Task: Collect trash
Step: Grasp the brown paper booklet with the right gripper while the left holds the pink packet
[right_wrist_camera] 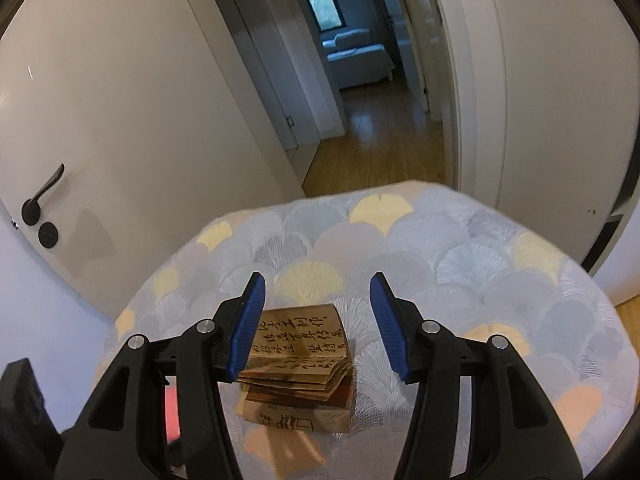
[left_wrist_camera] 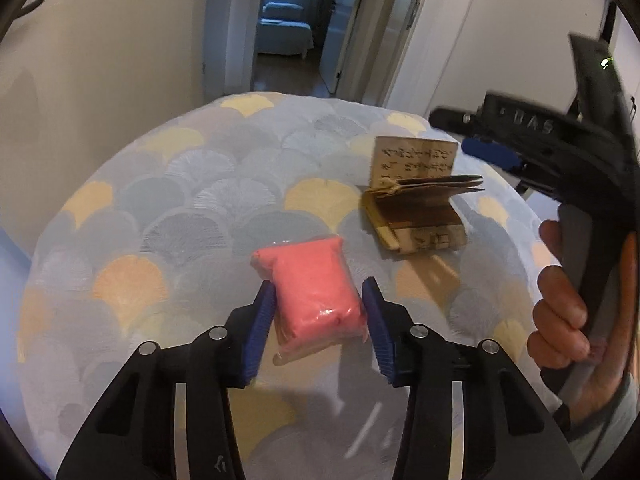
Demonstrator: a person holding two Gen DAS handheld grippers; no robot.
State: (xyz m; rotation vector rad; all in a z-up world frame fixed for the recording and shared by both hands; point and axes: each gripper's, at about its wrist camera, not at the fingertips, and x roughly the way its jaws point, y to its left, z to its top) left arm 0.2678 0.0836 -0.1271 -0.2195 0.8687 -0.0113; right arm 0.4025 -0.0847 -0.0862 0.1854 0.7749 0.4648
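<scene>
Close in, the left tongs (left_wrist_camera: 320,320) straddle a pink plastic-wrapped packet (left_wrist_camera: 310,292) lying on a fan-patterned cloth (left_wrist_camera: 180,200) over a round table. The packet sits squarely between the two blue pads (left_wrist_camera: 262,332), its long axis running away from the tongs along the line they point. The left pad looks to be against the wrap, while a thin gap shows at the right one; whether the grip has actually bitten cannot be told from this view, so by the look of it the squeeze is not finished.

Off to the right of those tongs, and a little farther out, lies a small brown booklet (left_wrist_camera: 416,204) with handwritten characters, its pages fanned open. The right tongs (right_wrist_camera: 316,328) hang over it with jaws apart, gripping nothing; the booklet (right_wrist_camera: 298,364) lies between and beneath the pads, closer to the left pad, its spine running across the gap. Each hand is thus nearest its own piece of trash.

Motion blurs the right tongs (left_wrist_camera: 492,144) and the person's hand (left_wrist_camera: 568,312) in the left view. From the right view, the packet shows only as a pink sliver behind the tongs' frame. No bin or bag is visible. Beyond the table, a doorway opens onto a dim room.
</scene>
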